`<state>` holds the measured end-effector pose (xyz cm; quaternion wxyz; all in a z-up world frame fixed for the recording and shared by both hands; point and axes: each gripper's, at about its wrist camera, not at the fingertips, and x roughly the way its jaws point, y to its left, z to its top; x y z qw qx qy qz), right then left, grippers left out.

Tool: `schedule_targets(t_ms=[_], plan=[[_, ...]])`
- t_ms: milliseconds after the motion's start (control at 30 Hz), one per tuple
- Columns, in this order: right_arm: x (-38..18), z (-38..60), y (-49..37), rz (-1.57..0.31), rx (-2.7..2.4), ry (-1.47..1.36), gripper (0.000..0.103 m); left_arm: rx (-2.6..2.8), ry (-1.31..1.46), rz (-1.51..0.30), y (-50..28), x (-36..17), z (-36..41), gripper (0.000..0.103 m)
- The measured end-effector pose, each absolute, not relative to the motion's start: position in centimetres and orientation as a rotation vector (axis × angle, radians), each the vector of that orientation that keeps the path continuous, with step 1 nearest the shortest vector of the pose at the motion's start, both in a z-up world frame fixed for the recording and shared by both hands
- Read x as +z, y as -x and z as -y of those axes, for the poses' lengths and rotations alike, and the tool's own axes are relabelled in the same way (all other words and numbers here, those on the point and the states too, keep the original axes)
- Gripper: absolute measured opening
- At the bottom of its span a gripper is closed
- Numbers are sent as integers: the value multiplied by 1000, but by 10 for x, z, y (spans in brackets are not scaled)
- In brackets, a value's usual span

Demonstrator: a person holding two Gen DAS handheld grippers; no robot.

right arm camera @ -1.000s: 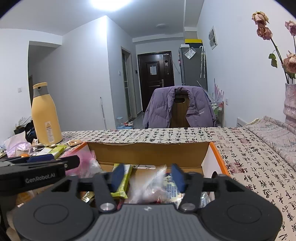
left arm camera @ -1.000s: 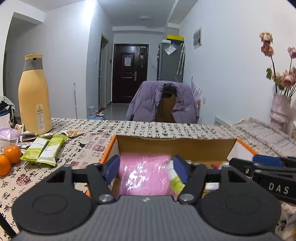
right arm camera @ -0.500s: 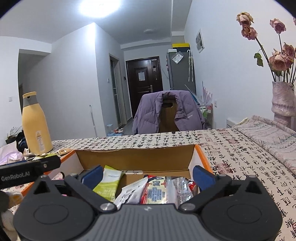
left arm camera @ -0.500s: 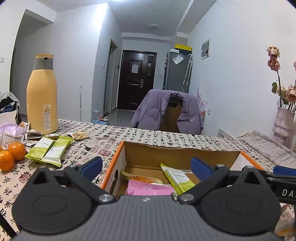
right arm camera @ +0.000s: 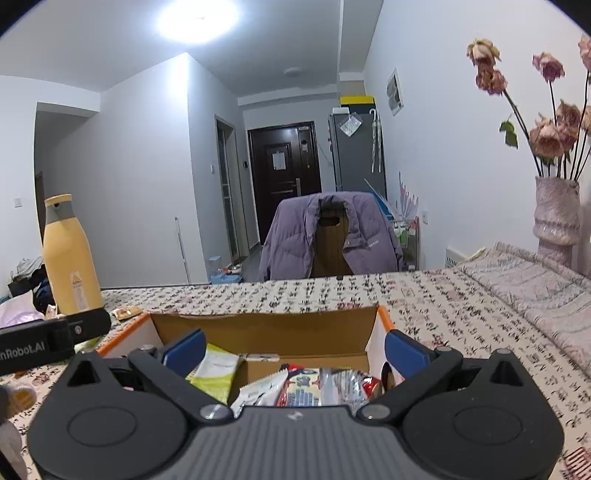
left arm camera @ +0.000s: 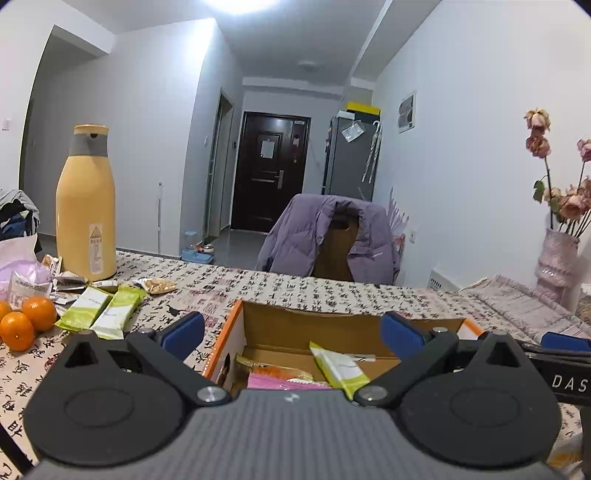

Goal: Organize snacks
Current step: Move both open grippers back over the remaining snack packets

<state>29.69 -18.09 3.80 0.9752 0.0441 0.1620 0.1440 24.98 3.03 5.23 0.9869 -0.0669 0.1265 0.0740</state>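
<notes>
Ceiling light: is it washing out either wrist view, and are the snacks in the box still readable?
Left wrist: glare clipped at top edge; pink packet in cardboard box clear. Right wrist: ceiling light blown out; packets sharp; walls bow near edges.

White walls and a white ceiling are lit by a bright ceiling lamp. A dark door is seen down the hallway, a grey fridge beside it. A purple jacket is draped over a wooden chair. The table is covered by a calligraphy-print cloth.
</notes>
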Motion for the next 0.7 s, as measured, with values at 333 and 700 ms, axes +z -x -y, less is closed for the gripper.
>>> schedule_targets(t_ms=[333, 700], plan=[[58, 195, -254, -311, 303, -68, 103, 121, 124, -227, -202, 66, -21, 103], [47, 207, -204, -366, 323, -56, 103, 100, 105, -295, -148, 53, -23, 103]])
